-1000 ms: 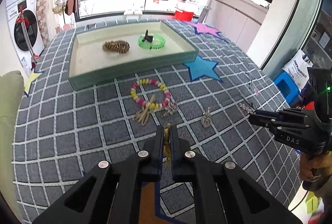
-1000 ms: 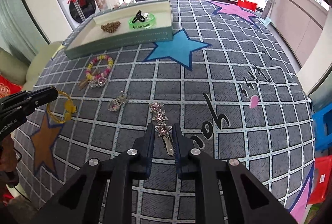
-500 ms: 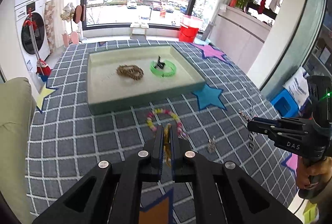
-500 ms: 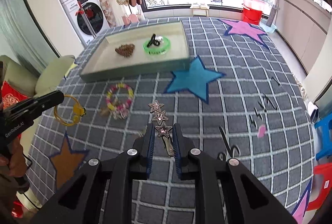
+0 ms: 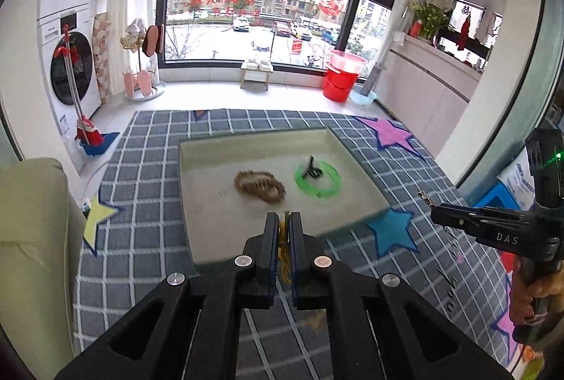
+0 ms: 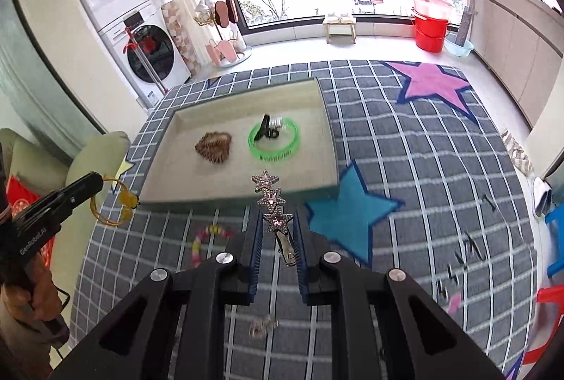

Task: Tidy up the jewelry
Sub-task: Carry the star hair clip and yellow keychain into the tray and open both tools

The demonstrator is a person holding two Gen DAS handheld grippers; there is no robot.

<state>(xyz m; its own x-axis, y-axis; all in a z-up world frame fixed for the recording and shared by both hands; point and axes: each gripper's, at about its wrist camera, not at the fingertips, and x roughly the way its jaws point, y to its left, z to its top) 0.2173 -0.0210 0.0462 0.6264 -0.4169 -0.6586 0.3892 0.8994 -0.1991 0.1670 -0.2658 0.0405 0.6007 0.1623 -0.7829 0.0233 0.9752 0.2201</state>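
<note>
1. A yellow ring bracelet (image 6: 116,202), light and springy, is pinched in the left gripper (image 5: 284,240).
2. A stiff star hair clip (image 6: 273,203) is clamped by its metal tail in the right gripper (image 6: 276,235).
3. Farther off, the tray (image 6: 328,147) is approached.

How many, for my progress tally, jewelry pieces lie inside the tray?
3: a brown beaded bracelet left, a green bangle right, a black clip over the bangle's far rim.

Sparkly metal star clip (image 6: 273,203); glossy green plastic bangle (image 6: 275,143); matt tray (image 6: 176,182).
</note>
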